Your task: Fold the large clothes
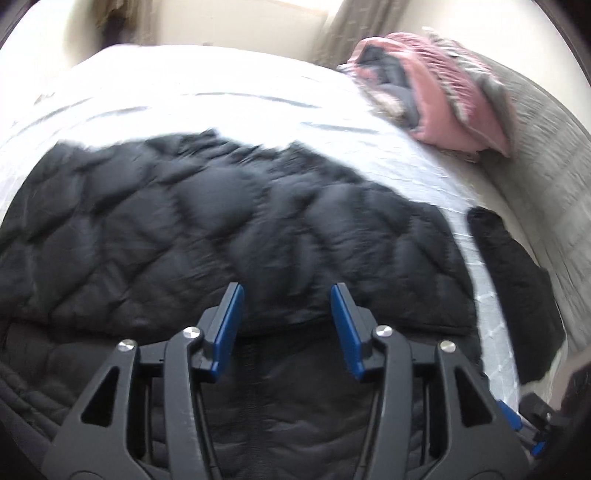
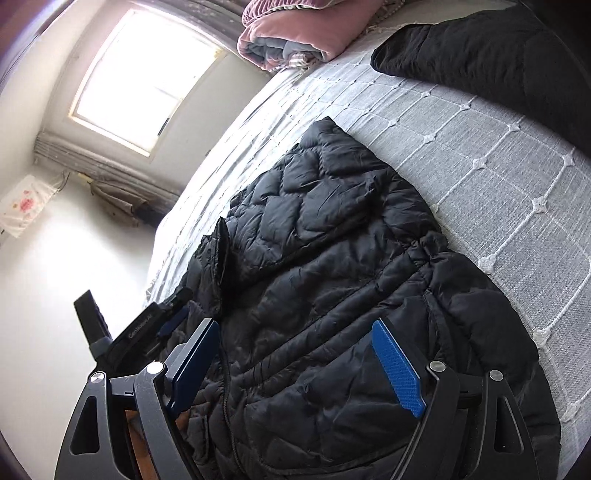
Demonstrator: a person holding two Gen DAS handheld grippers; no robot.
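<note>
A black quilted puffer jacket (image 1: 184, 206) lies spread on the bed, with one part doubled over its upper half in the right wrist view (image 2: 332, 206). My left gripper (image 1: 287, 288) hovers just over the jacket's near edge, its blue pads apart and nothing pressed between them. My right gripper (image 2: 295, 325) stands wide open above the jacket's lower part, with fabric under the gap but not pinched. A drawcord (image 2: 225, 373) runs down the jacket by the right gripper's left finger.
The bed cover (image 2: 480, 155) is light grey with a white stitched grid. A second black garment (image 2: 480, 55) lies beyond the jacket, beside a folded pink blanket (image 2: 295, 33). A bright window (image 2: 147, 74) and the floor lie past the bed's left edge.
</note>
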